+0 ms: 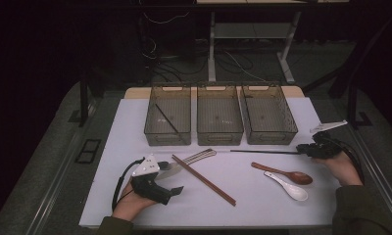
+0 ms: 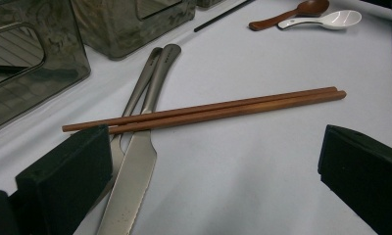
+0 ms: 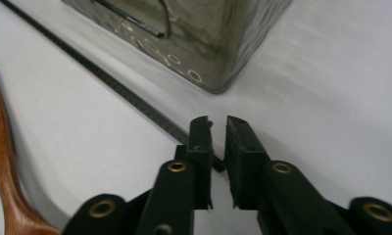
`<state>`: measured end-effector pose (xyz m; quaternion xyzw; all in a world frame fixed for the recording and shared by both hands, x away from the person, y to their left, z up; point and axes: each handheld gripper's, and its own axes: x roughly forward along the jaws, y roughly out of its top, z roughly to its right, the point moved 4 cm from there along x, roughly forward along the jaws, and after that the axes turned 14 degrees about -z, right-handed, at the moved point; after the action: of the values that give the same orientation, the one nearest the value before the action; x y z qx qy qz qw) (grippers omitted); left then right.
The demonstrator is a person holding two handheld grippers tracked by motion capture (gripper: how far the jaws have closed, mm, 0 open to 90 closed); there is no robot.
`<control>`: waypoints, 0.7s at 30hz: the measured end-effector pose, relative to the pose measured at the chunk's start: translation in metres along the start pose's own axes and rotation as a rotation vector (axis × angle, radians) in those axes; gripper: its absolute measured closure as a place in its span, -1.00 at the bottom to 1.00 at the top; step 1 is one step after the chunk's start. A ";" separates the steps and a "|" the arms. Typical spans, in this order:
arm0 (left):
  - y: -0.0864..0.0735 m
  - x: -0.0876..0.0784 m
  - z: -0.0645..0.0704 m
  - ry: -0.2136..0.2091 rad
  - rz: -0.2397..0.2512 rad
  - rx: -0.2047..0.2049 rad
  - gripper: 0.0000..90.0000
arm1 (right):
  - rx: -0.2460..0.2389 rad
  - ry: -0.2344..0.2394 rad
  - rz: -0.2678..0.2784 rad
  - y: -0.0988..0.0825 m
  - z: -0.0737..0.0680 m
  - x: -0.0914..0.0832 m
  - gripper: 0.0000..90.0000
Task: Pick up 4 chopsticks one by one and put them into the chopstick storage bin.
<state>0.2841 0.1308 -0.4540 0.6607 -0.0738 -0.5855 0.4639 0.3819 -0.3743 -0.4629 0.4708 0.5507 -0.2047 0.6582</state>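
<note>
From the high view, the right gripper [image 1: 302, 150] is seen at the end of a black chopstick [image 1: 262, 152]. In the right gripper view, its jaws are parted slightly, the chopstick's [image 3: 110, 83] tip lying between them, not pressed.

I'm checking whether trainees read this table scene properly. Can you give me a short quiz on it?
1. How many bins stand in a row at the back of the table?
2. True or false: the left hand-held gripper is shut on the wooden chopsticks.
3. What lies inside the left bin? A) a white spoon B) a black chopstick C) a knife

Key: 1) three; 2) false, its jaws stand wide apart with the chopsticks lying beyond them; 3) B.
</note>
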 end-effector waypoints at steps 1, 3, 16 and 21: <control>0.000 0.000 0.000 -0.001 -0.001 0.001 -1.00 | -0.008 0.004 0.003 -0.001 0.000 0.000 0.72; 0.000 0.000 0.000 -0.002 0.000 0.000 -1.00 | -0.015 0.028 0.000 -0.003 0.001 0.000 0.67; 0.000 0.001 0.001 -0.002 0.000 -0.004 -1.00 | -0.102 0.056 -0.016 -0.004 -0.002 0.011 0.54; 0.000 0.000 0.000 0.000 -0.002 -0.001 -1.00 | -0.126 0.079 -0.028 -0.006 -0.007 0.009 0.61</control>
<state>0.2840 0.1306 -0.4542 0.6605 -0.0729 -0.5859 0.4638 0.3764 -0.3694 -0.4730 0.4285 0.5944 -0.1600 0.6614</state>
